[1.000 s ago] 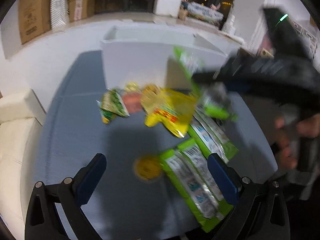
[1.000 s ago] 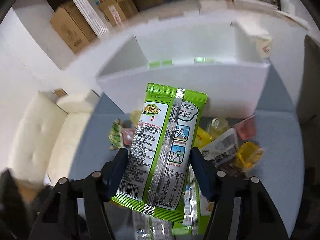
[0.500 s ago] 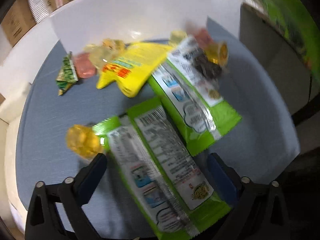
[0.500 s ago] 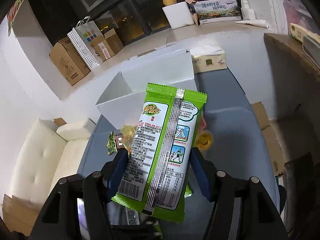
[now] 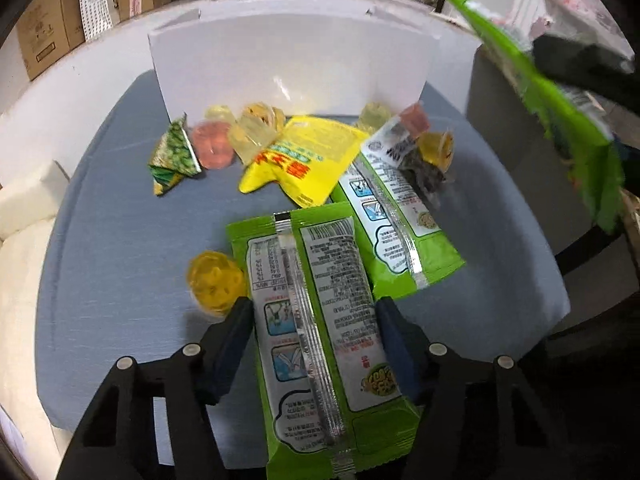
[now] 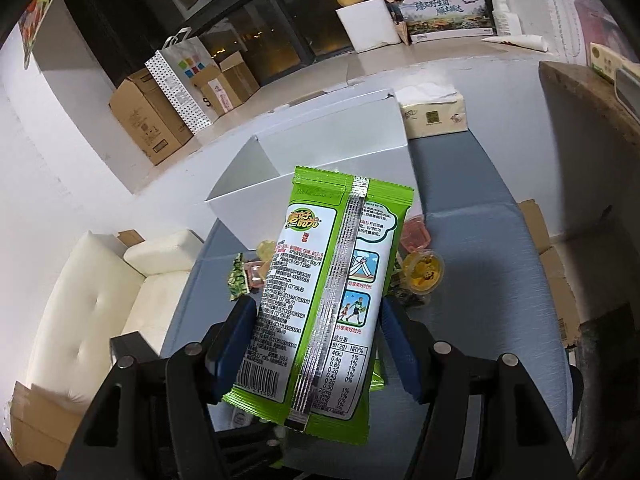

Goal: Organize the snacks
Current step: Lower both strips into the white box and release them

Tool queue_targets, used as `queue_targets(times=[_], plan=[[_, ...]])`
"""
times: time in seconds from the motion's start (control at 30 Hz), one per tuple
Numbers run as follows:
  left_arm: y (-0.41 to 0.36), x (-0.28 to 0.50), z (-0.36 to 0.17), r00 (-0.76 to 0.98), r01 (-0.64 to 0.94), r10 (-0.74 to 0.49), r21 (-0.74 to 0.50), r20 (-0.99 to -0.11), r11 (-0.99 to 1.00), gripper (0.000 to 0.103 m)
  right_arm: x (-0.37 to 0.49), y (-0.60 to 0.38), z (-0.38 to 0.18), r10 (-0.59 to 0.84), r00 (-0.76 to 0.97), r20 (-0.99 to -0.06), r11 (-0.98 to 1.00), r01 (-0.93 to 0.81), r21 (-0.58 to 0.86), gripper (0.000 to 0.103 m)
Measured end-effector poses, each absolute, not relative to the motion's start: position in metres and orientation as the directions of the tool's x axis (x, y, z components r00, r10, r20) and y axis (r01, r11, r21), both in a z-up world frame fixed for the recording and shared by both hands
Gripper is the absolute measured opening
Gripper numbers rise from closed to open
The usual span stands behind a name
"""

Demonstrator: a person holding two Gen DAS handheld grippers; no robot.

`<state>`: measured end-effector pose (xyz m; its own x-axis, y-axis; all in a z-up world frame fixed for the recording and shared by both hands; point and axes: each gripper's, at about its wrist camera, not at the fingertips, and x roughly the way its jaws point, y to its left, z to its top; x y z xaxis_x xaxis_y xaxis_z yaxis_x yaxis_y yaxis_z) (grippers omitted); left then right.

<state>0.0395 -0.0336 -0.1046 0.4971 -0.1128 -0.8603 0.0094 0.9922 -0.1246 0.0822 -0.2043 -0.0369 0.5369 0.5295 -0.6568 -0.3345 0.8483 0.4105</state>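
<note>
Left tongs (image 5: 314,344): closed against the sides of a green snack packet (image 5: 316,320) lying on the blue surface (image 5: 120,248), a yellow jelly cup (image 5: 216,282) just beside it. Right tongs (image 6: 316,340): a second green packet (image 6: 320,300) is gripped and held above the surface, before the white box (image 6: 320,148).

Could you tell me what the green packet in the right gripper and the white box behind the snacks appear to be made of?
The green packet looks like glossy plastic film with a foil lining: a crinkled silver seam runs down its back and it catches the light. The white box seems to be matte card or thin corrugated plastic board, judging by its flat, thin, folded walls; which one is unclear.
</note>
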Motion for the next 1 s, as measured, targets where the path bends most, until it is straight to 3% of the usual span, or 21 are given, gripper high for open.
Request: queue_targets(times=[0.27, 0.67, 0.83, 0.93, 1.0], plan=[[-0.001, 0.034, -0.061, 0.606, 0.018, -0.13, -0.15, -0.785, 0.989, 0.067, 0.095, -0.199, -0.027, 0.54, 0.548, -0.639, 0.841, -0.366, 0.398, 0.069], [0.041, 0.179, 0.046, 0.771, 0.037, -0.115, -0.137, -0.627, 0.99, 0.068, 0.229, -0.149, 0.021, 0.519, 0.567, -0.639, 0.85, -0.42, 0.317, 0.069], [0.051, 0.247, 0.043, 0.745, 0.032, -0.118, -0.142, -0.656, 0.989, 0.068, 0.281, -0.127, 0.011, 0.463, 0.561, -0.686, 0.876, -0.407, 0.258, 0.069], [0.055, 0.273, 0.036, 0.729, 0.027, -0.117, -0.143, -0.674, 0.989, 0.075, 0.302, -0.125, 0.003, 0.446, 0.566, -0.693, 0.886, -0.391, 0.251, 0.075], [0.058, 0.278, 0.03, 0.716, -0.025, -0.046, -0.092, -0.696, 0.995, 0.096, 0.312, -0.129, -0.003, 0.404, 0.559, -0.724, 0.907, -0.345, 0.24, 0.089]])
